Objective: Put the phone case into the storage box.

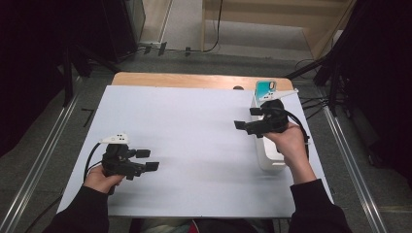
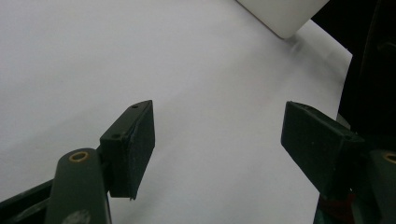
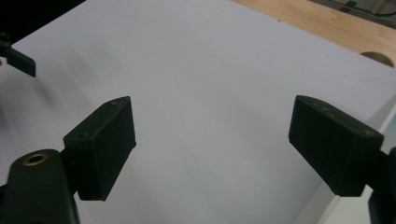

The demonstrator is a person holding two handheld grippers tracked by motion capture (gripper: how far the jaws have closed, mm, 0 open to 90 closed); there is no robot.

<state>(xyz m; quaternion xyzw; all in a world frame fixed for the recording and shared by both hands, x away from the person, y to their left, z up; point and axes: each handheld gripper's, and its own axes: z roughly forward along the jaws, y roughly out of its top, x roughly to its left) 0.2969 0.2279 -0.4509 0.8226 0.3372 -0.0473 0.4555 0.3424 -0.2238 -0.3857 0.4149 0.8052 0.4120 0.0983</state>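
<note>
Both sleeves enter nearest the camera, over a white-covered tabletop behind them. Just behind and beneath the right tool, which gapes wide and holds nothing, stands a white rack, long axis running away from the person, with a teal phone at its far end. The left tool, also wide open and empty, sits well apart; no writing is legible.

Sheet on table, tray at its right edge, phone behind tray.
</note>
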